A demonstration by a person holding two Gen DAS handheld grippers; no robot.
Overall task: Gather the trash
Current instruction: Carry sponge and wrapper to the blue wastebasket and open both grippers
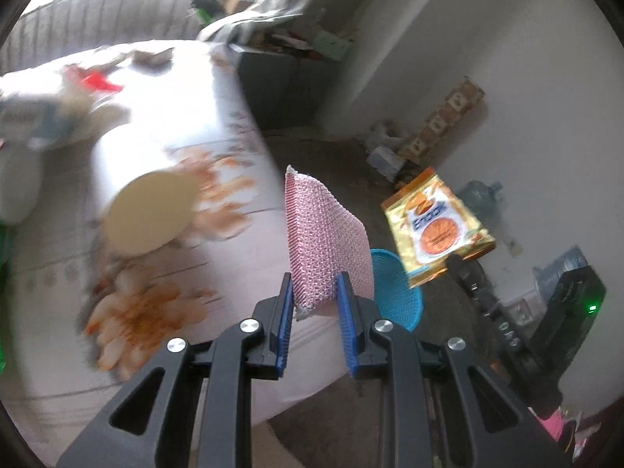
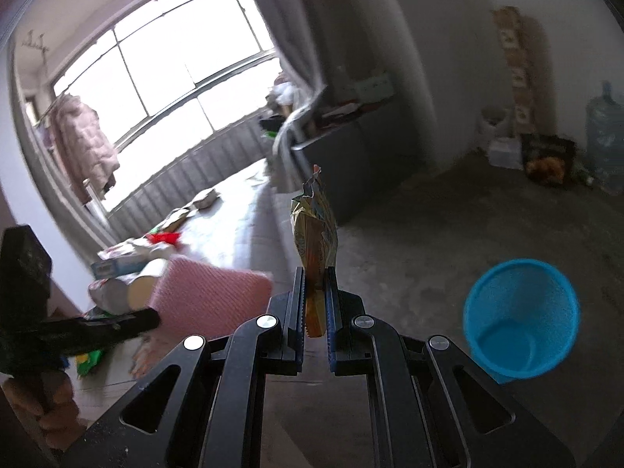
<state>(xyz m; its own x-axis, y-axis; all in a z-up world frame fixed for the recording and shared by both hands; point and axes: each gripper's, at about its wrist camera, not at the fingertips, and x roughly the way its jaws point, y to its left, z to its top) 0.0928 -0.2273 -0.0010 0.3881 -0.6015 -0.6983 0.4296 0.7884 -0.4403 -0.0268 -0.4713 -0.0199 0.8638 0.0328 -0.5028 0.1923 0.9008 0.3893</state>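
Observation:
My left gripper point(image 1: 315, 286) is shut on a pink mesh scouring pad point(image 1: 325, 241) and holds it upright in the air past the bed's edge. The pad also shows in the right wrist view point(image 2: 210, 296). My right gripper point(image 2: 316, 284) is shut on a gold snack wrapper point(image 2: 315, 234), seen edge-on; the wrapper shows face-on in the left wrist view point(image 1: 436, 226). A blue plastic bin point(image 2: 520, 319) stands on the floor to the right of my right gripper; in the left wrist view the bin point(image 1: 397, 292) sits just behind the pad.
A bed with a flowered sheet point(image 1: 156, 273) carries a paper roll point(image 1: 148, 210), a red wrapper point(image 1: 95, 80) and other litter. A dark cabinet point(image 2: 343, 148) stands by the wall. A water jug point(image 2: 604, 132) and boxes sit in the far corner on the concrete floor point(image 2: 448, 210).

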